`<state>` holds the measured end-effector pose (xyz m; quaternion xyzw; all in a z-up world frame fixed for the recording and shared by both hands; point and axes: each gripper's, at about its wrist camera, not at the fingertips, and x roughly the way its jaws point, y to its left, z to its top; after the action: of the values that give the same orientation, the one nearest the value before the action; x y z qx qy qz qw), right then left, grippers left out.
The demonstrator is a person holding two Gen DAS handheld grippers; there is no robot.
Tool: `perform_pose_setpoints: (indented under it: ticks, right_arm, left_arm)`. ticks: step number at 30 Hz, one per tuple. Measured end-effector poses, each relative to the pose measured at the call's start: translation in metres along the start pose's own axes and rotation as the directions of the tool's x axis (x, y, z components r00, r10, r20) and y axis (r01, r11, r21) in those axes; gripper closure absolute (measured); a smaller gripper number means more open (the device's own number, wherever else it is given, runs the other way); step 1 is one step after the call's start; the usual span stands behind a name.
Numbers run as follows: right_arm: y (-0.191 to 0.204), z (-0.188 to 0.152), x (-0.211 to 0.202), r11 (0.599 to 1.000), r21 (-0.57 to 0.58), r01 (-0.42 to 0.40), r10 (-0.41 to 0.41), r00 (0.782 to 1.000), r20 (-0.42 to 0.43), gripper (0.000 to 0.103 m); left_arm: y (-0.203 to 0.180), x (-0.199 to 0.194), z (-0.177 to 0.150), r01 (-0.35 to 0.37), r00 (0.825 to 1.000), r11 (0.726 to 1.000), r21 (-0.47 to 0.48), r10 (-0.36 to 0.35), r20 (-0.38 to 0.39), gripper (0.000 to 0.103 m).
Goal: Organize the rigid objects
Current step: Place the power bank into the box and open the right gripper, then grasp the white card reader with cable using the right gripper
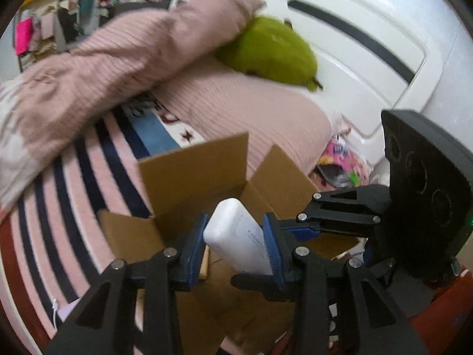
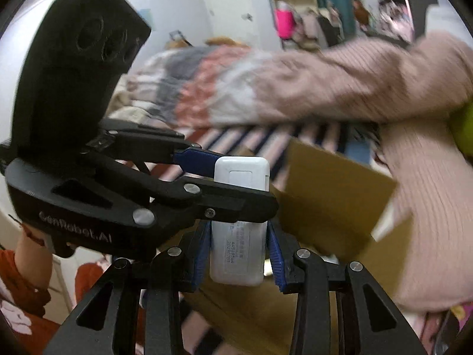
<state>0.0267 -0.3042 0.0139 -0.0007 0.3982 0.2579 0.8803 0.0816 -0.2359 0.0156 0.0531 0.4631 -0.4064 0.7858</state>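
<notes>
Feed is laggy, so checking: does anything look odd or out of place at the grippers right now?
Yes: both grippers clamp the same white power adapter at once. The left gripper and right gripper grip it crosswise above the open cardboard box. Nothing looks spilled or damaged.

white rectangular plastic charger (image 2: pixel 236 251) label: print too small to read
open brown cardboard box (image 1: pixel 189 174) floor: hidden behind charger
lime-green plush cushion (image 2: pixel 464 130): cut off at 3 o'clock

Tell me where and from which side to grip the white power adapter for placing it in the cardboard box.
Grip the white power adapter across its two broad flat faces, mid-body, coming from its labelled end. It is a smooth rounded block, so flat pads seat best there. Both the left gripper and right gripper clamp it this way above the cardboard box.
</notes>
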Motion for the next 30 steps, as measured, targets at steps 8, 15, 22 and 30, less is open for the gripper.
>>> perform_pose_setpoints:
  ticks: [8, 15, 22, 30]
  right_arm:
    - [-0.019, -0.009, 0.011, 0.999, 0.009, 0.04, -0.038, 0.99, -0.136, 0.072]
    - [-0.015, -0.01, 0.011, 0.999, -0.016, 0.051, -0.053, 0.988, -0.148, 0.055]
    - [0.029, 0.009, 0.001, 0.991, -0.132, 0.027, -0.029, 1.0, -0.013, 0.014]
    - [0.112, 0.034, 0.036, 0.969, -0.234, -0.077, 0.082, 0.997, 0.012, 0.007]
  left_arm:
    - [-0.001, 0.02, 0.001, -0.012, 0.996, 1.0, -0.013, 0.01, -0.085, 0.059]
    - [0.01, -0.014, -0.007, -0.067, 0.998, 0.997, -0.026, 0.067, -0.009, 0.039]
    - [0.047, -0.084, -0.036, -0.196, 0.974, 0.976, -0.096, 0.205, 0.095, 0.033]
    - [0.106, -0.158, -0.107, -0.351, 0.912, 0.907, -0.233, 0.387, 0.135, 0.028]
